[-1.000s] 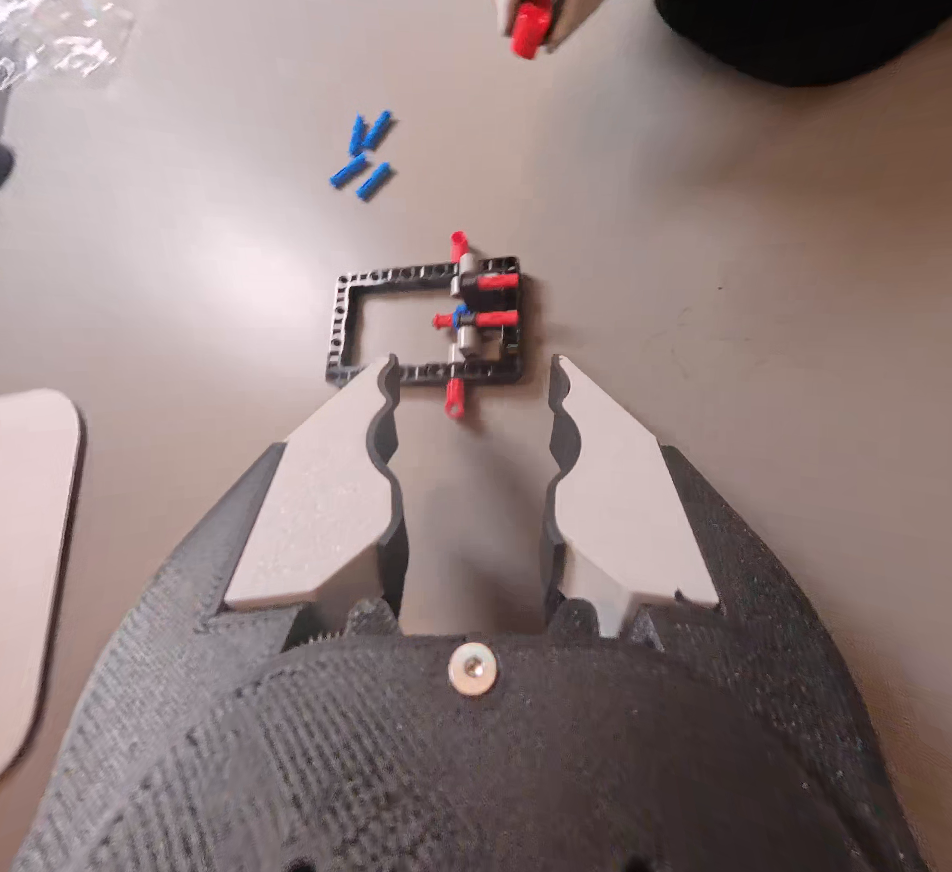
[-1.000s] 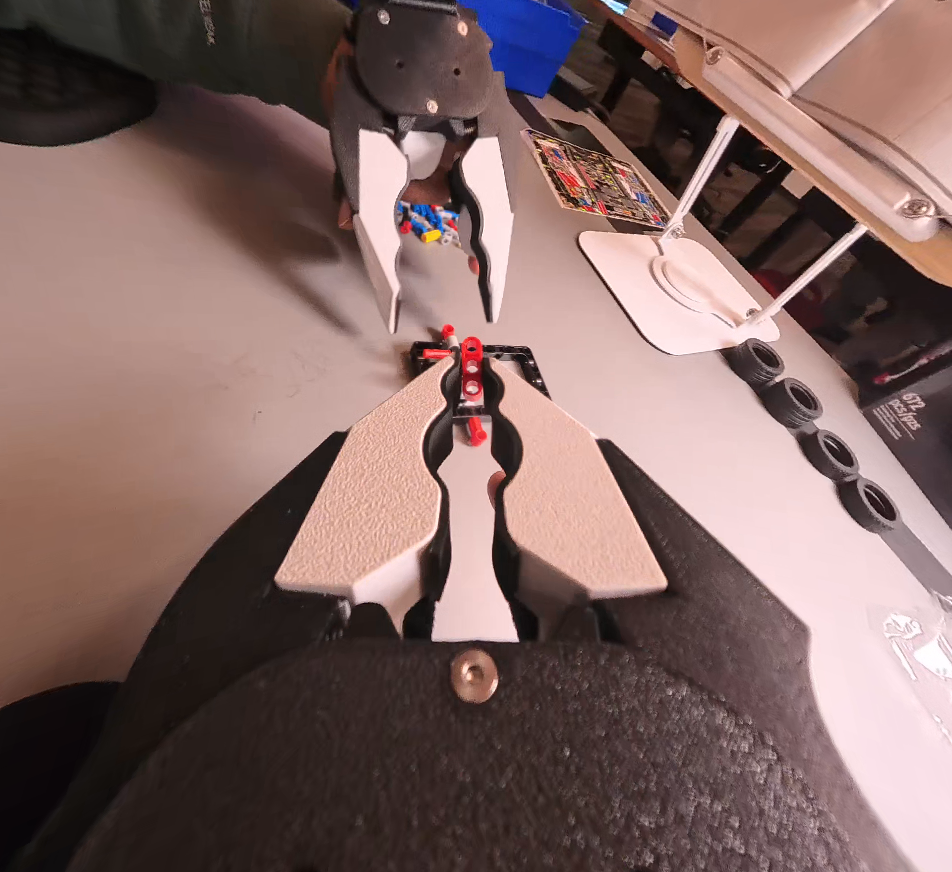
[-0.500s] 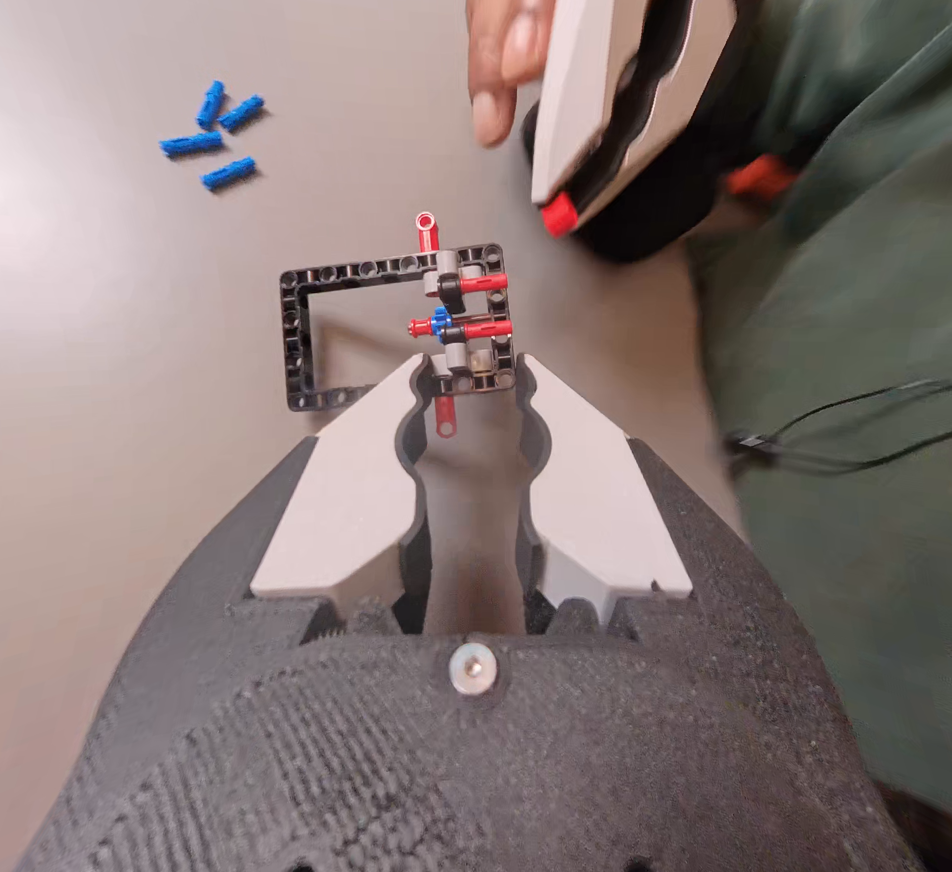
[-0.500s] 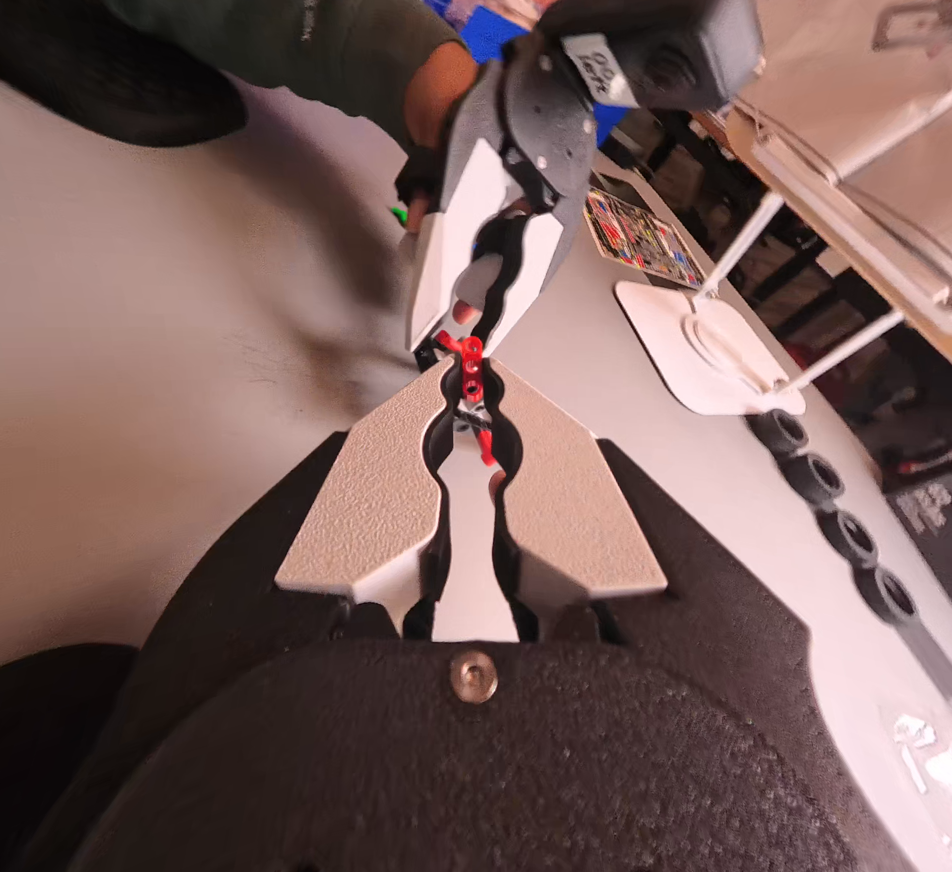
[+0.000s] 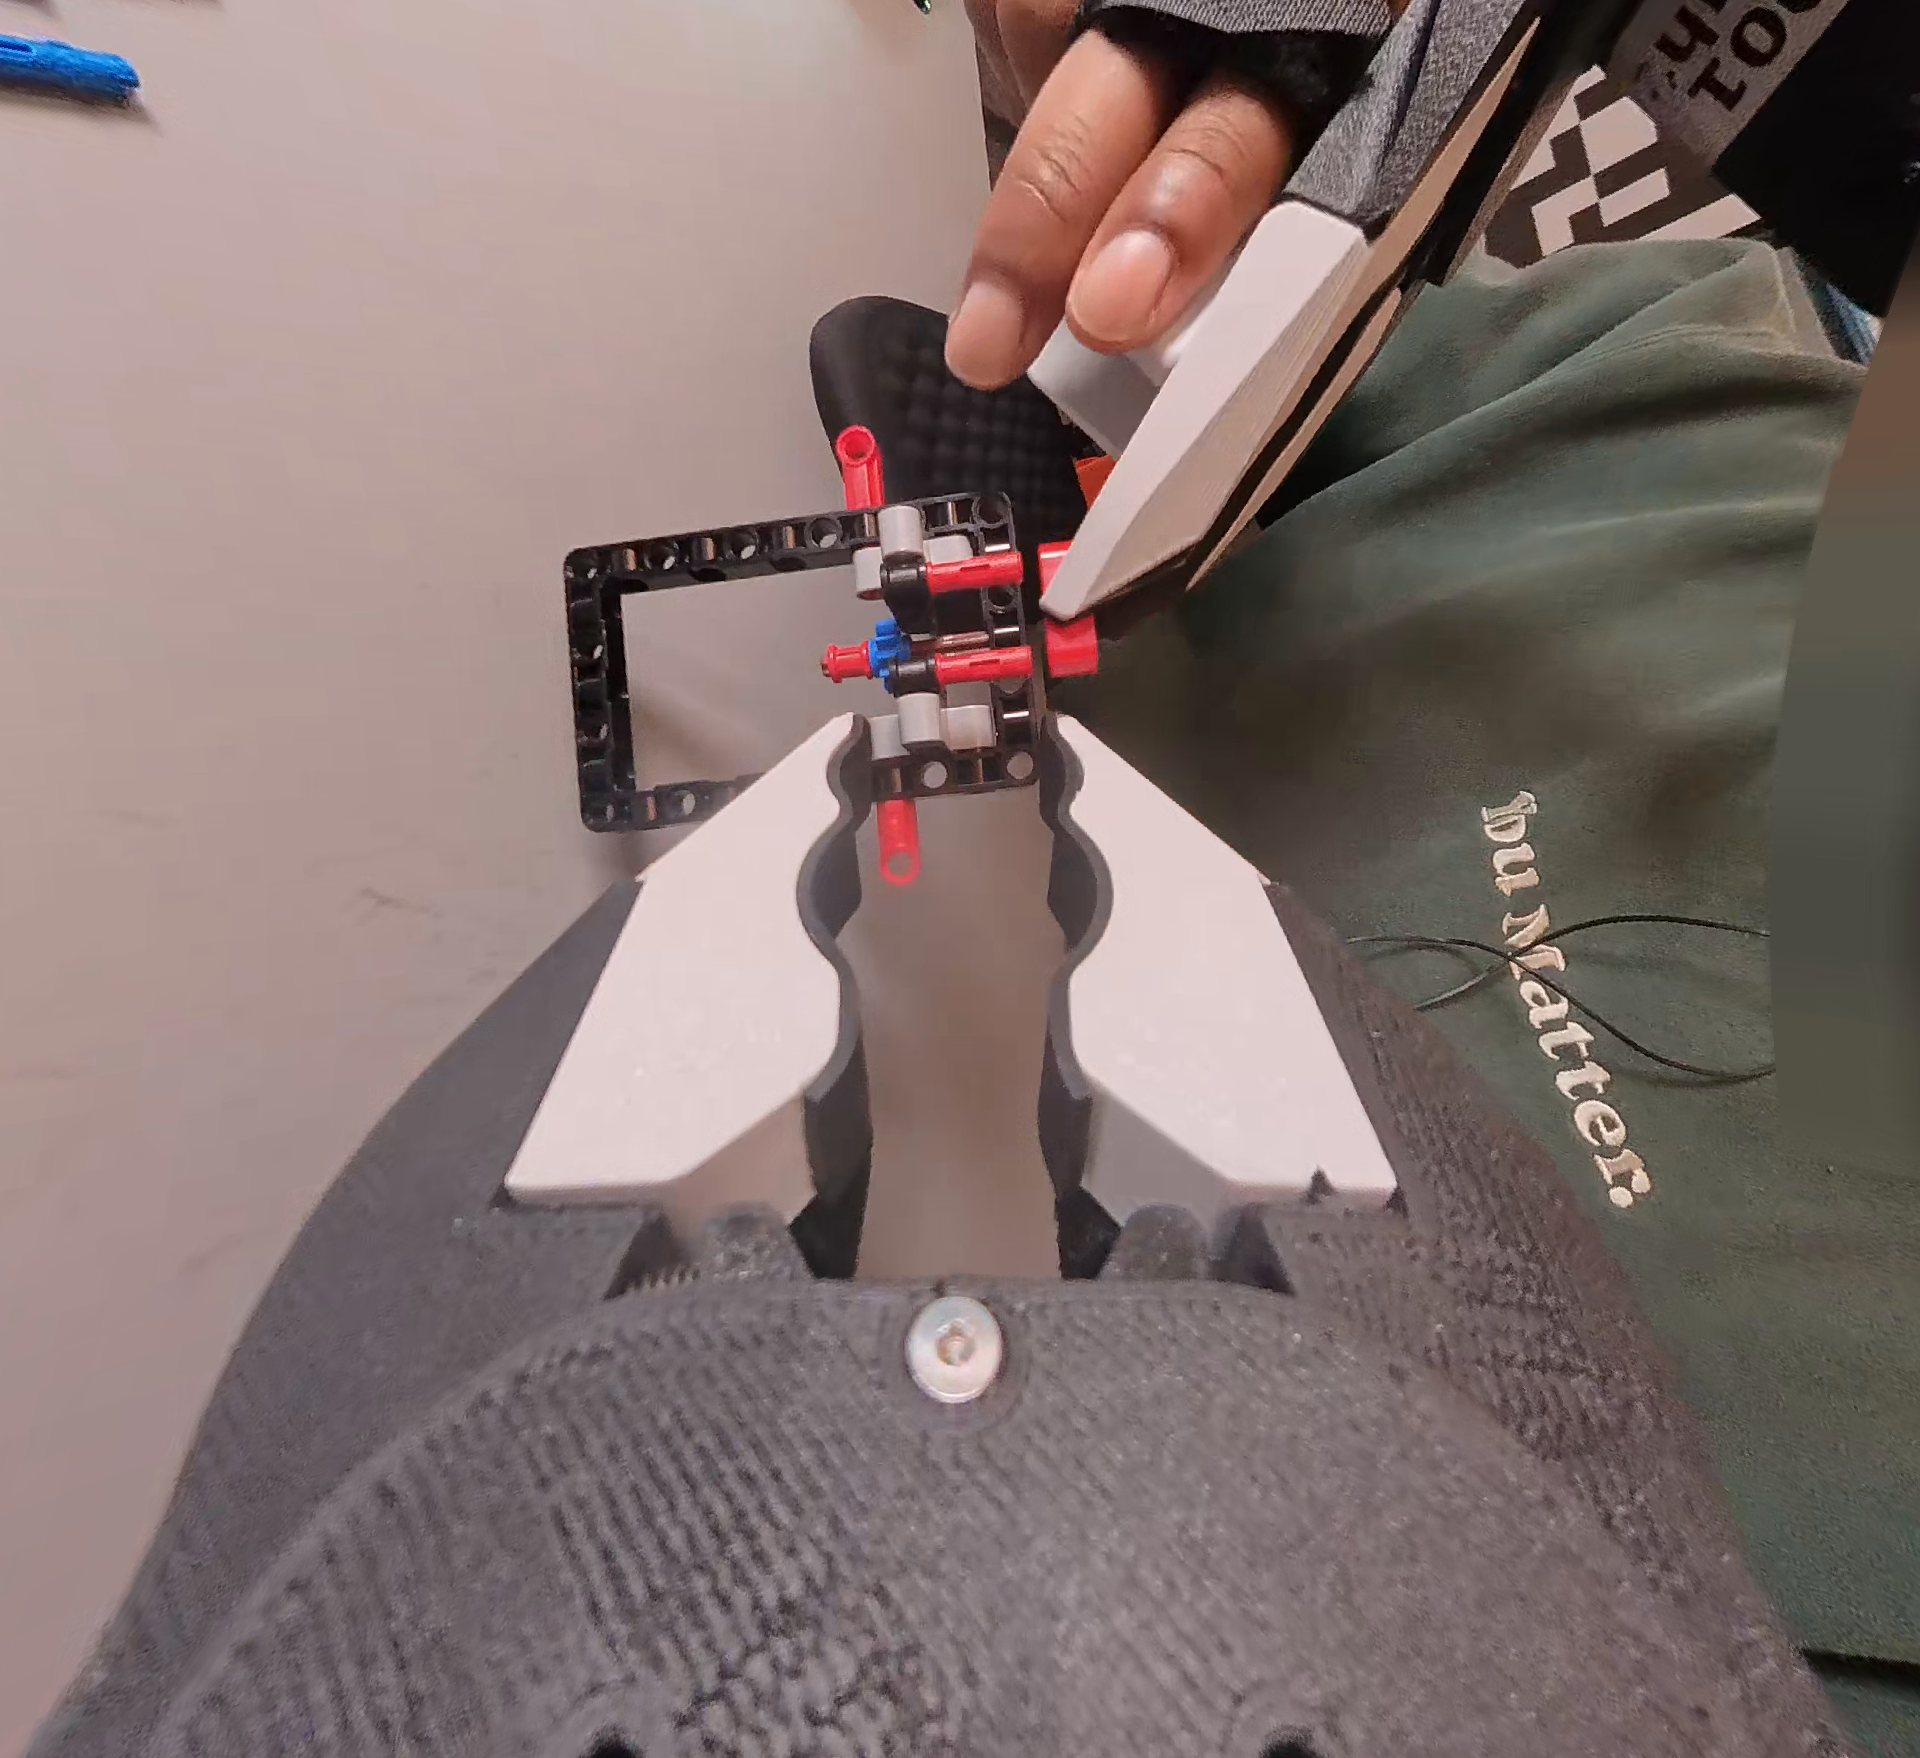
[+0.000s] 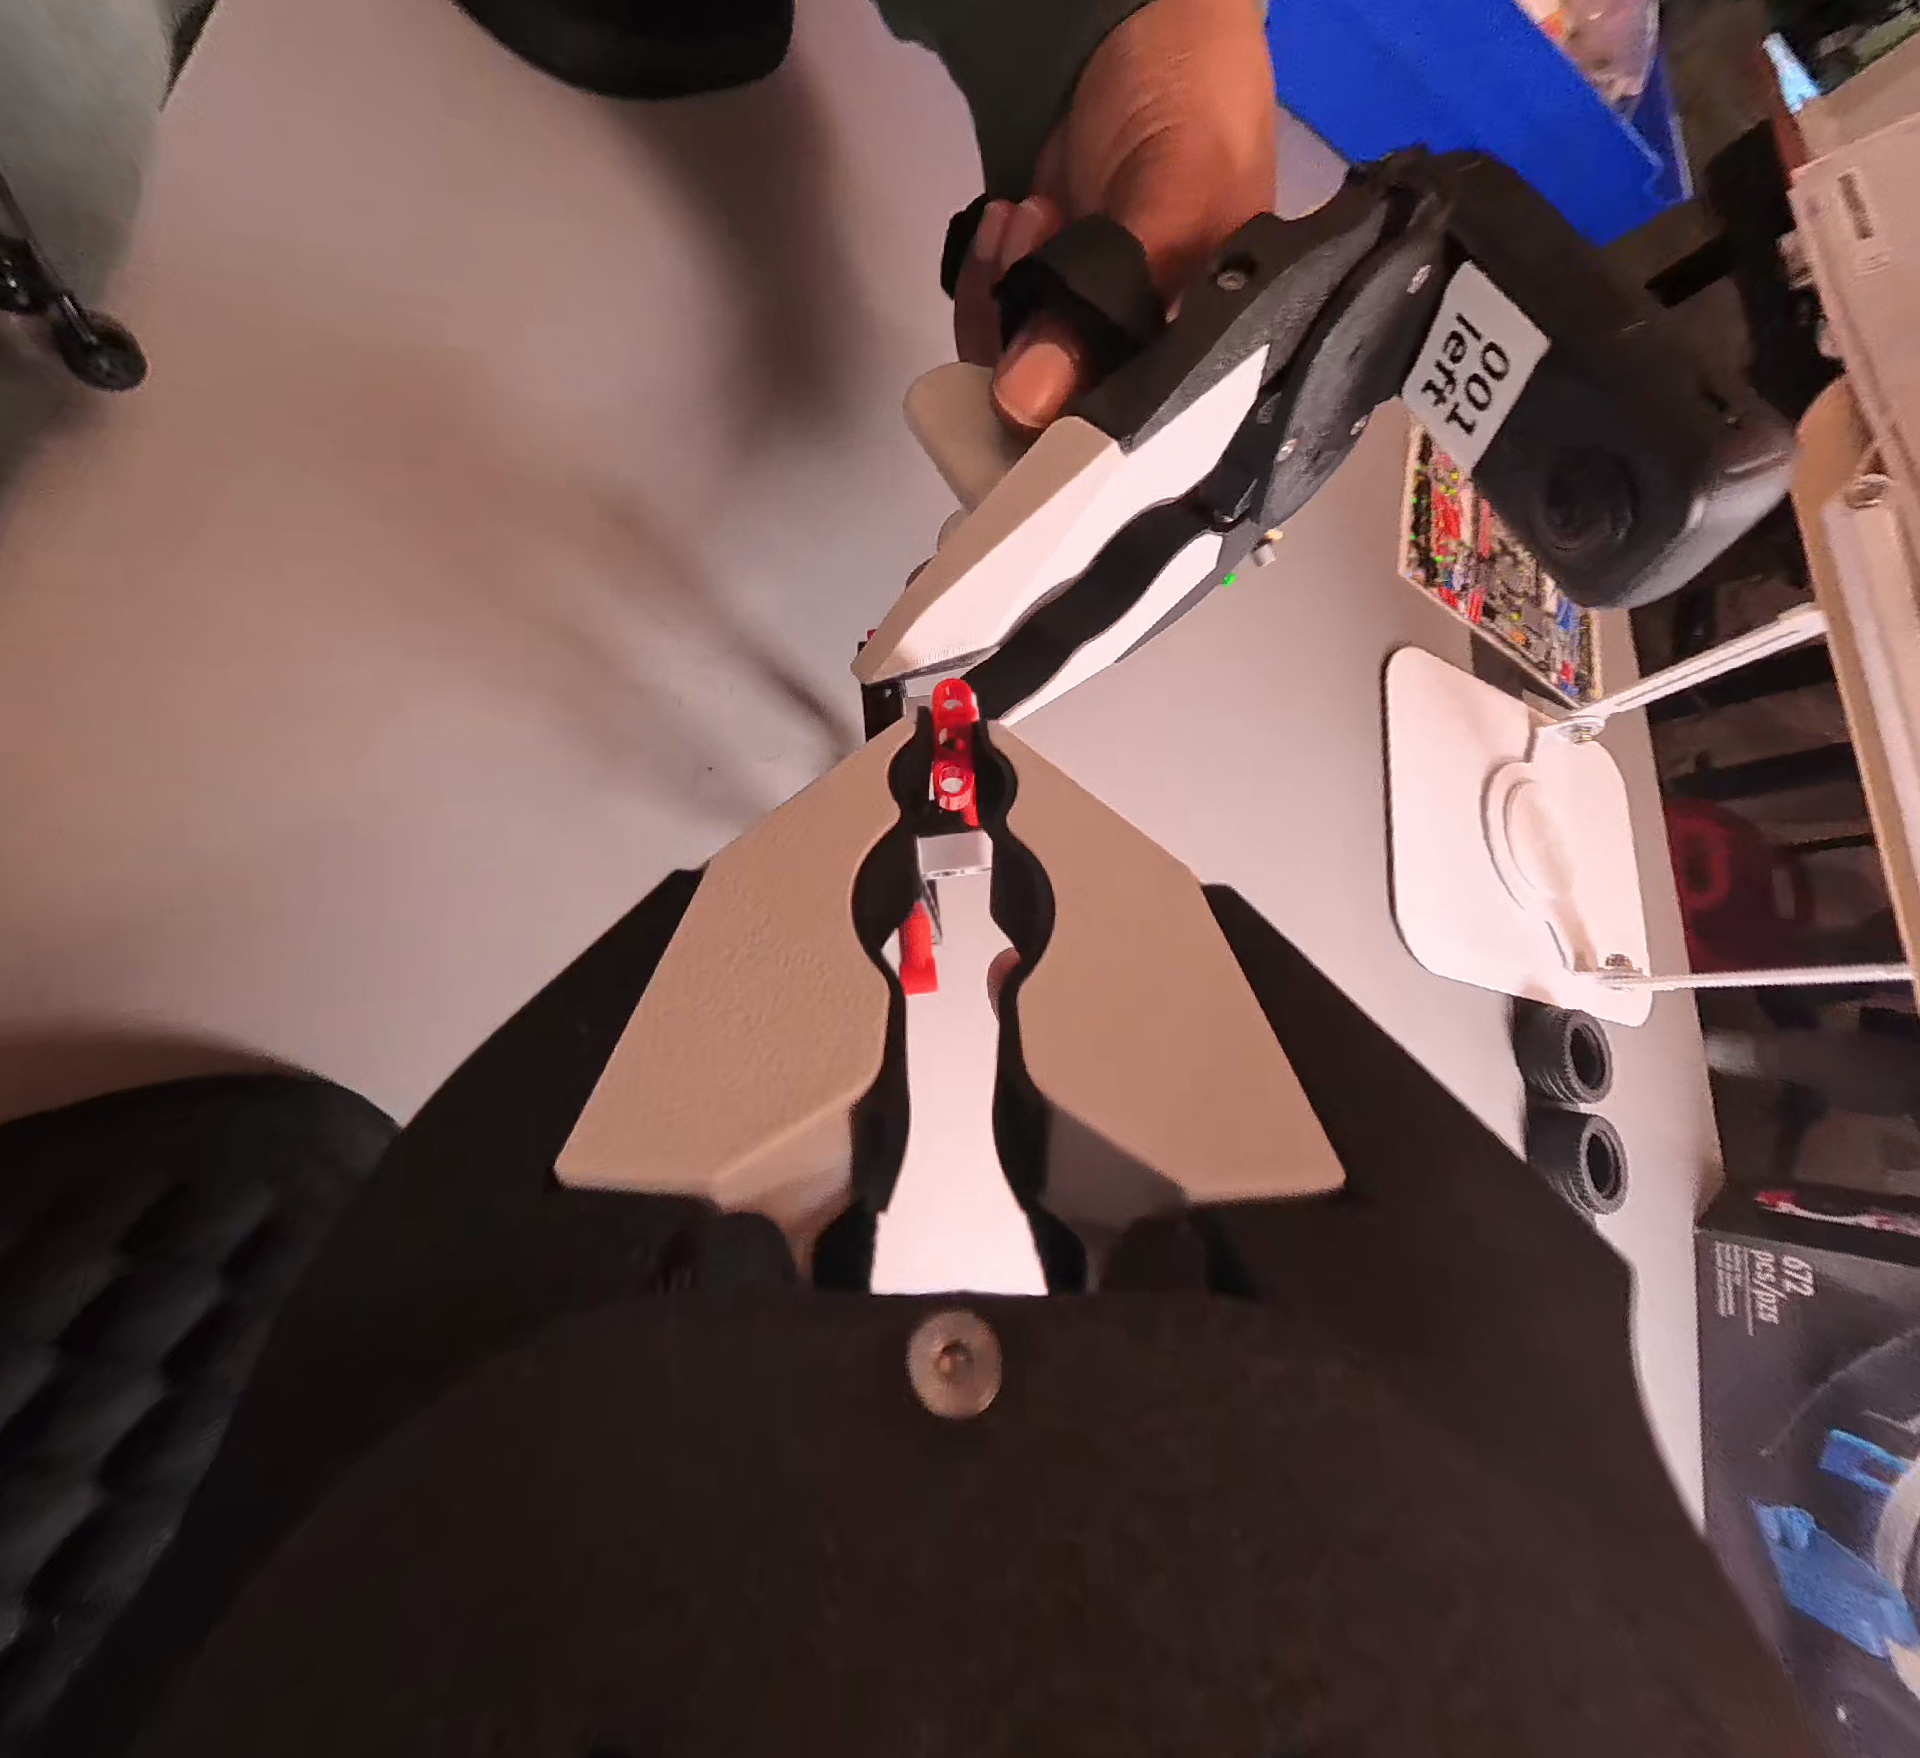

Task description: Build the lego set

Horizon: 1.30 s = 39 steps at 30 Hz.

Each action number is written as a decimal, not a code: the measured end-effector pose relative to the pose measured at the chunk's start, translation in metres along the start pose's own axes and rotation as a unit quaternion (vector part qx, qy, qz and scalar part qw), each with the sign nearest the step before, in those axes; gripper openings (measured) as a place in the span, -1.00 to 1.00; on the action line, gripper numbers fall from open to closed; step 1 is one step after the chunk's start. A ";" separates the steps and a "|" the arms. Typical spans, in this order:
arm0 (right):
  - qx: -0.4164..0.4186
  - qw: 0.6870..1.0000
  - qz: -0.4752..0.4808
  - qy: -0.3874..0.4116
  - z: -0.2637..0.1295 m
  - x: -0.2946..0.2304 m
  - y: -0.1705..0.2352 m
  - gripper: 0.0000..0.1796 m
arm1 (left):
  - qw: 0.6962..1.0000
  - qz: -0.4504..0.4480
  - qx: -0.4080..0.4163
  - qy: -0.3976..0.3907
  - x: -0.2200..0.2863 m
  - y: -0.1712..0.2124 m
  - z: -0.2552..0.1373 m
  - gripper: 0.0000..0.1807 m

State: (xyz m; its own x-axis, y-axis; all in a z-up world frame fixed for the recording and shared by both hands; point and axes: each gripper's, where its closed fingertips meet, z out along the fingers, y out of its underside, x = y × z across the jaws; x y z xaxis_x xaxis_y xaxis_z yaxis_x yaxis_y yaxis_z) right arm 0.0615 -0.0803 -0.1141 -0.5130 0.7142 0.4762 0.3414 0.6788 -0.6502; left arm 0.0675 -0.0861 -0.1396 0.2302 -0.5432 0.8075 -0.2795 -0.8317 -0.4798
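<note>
Left tongs (image 5: 951, 737) clamp black frame (image 5: 603, 669); right tongs (image 6: 951, 732) pinch red piece (image 6: 951, 758); grey table (image 5: 312, 306).

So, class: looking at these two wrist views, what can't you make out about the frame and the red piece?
- Left wrist view: whether the red piece has seated on the black frame; the right gripper covers the joint.
- Left wrist view: the frame's near corner, behind the left gripper.
- Right wrist view: most of the frame, hidden by both grippers.
- Right wrist view: the tyres, blurred.
</note>
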 end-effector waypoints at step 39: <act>-0.008 0.996 0.018 -0.085 0.013 -0.015 0.000 -0.94 | 0.999 0.022 -0.034 0.033 0.003 0.018 0.005 -0.66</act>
State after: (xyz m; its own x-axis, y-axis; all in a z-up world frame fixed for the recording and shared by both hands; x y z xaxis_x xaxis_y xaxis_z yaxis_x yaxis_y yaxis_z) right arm 0.0587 -0.0932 -0.1287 -0.6255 0.6998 0.3452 0.3734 0.6569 -0.6550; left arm 0.0676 -0.1038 -0.1472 0.1547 -0.5687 0.8079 -0.3509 -0.7960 -0.4932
